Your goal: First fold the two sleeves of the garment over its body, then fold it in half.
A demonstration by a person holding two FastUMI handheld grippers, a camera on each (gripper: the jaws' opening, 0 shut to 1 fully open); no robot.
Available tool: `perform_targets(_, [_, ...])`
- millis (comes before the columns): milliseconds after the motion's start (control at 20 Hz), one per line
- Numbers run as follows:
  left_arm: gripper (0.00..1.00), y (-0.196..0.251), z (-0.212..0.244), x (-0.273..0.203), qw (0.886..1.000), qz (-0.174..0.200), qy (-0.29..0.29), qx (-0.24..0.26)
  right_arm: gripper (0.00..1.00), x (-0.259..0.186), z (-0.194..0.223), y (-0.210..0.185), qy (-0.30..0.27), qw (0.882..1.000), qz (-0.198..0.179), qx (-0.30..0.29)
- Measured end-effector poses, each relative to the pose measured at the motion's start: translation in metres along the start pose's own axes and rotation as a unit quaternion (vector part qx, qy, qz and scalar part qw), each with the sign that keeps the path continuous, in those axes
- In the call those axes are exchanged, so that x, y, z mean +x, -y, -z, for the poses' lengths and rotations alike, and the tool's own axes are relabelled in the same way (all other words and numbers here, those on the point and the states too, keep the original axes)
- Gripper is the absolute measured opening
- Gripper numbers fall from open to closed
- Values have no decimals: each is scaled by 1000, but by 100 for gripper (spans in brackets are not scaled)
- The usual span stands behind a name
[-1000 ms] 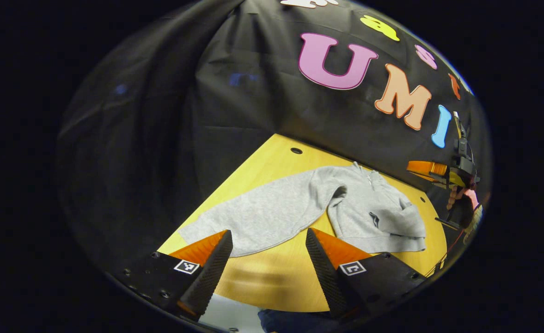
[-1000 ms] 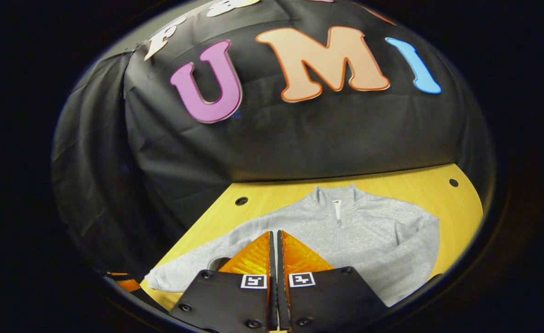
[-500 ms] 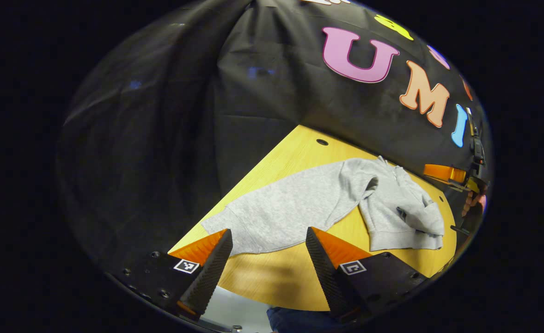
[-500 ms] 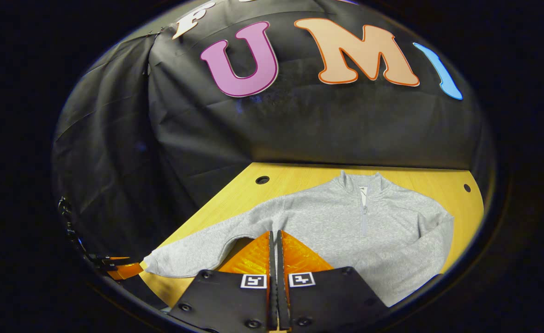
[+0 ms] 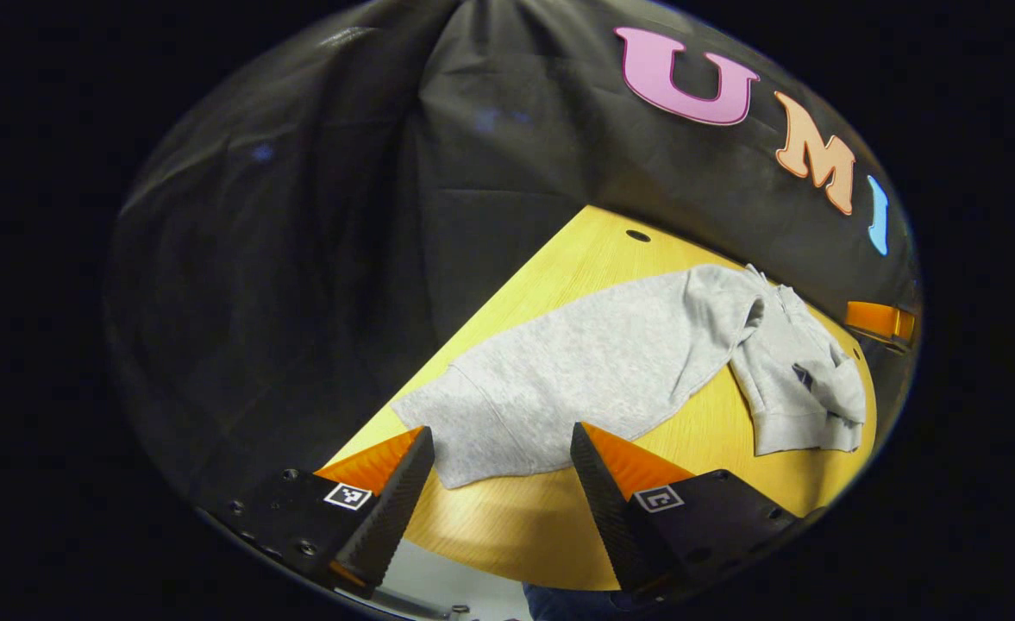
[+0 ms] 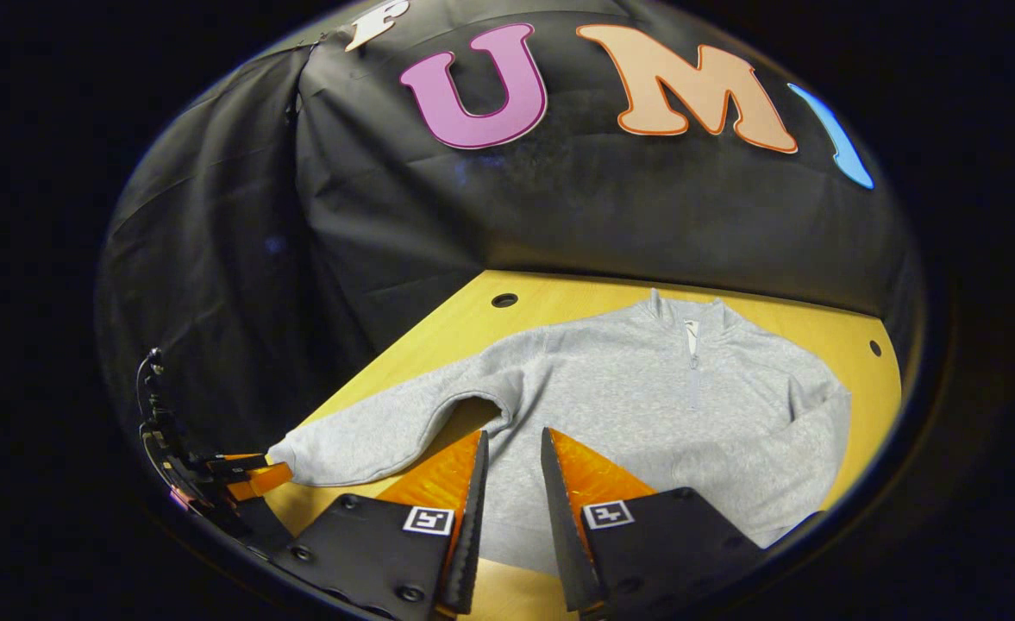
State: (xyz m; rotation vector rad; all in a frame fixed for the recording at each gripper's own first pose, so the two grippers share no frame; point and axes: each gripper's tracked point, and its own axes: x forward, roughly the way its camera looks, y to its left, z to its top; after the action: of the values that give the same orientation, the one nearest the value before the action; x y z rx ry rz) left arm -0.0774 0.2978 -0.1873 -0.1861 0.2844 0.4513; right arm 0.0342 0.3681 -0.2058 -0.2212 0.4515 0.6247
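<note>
The grey fleece zip-neck pullover [image 6: 645, 397] lies flat on the yellow wooden table [image 6: 559, 297] — one sleeve already folded across the body, the other sleeve [image 5: 507, 414] stretched out. The left gripper [image 5: 500, 457] is wide open right over that cuff, gripping nothing. The right gripper [image 6: 514, 470] is parted a little above the hem.

A yellow wooden table [image 6: 559, 297] with round holes [image 6: 504, 300] near its edge
</note>
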Motion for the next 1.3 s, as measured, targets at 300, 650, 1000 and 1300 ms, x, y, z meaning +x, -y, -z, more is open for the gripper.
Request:
perform_targets(300, [90,-5,11,12,1000,-15,-17,-1,50,-12,2,17,0,1000,20,4])
perform_targets(650, [46,-1,4,28,998,-8,-11,57,72,-37,0,47,10,998,60,32])
perform_targets(1000, [0,17,2,33,997,-7,-23,68,78,-73,-9,100,32,992,112,50])
perform_targets(1300, [0,69,-15,31,998,55,-28,28,78,-113,-10,149,51,984,160,63])
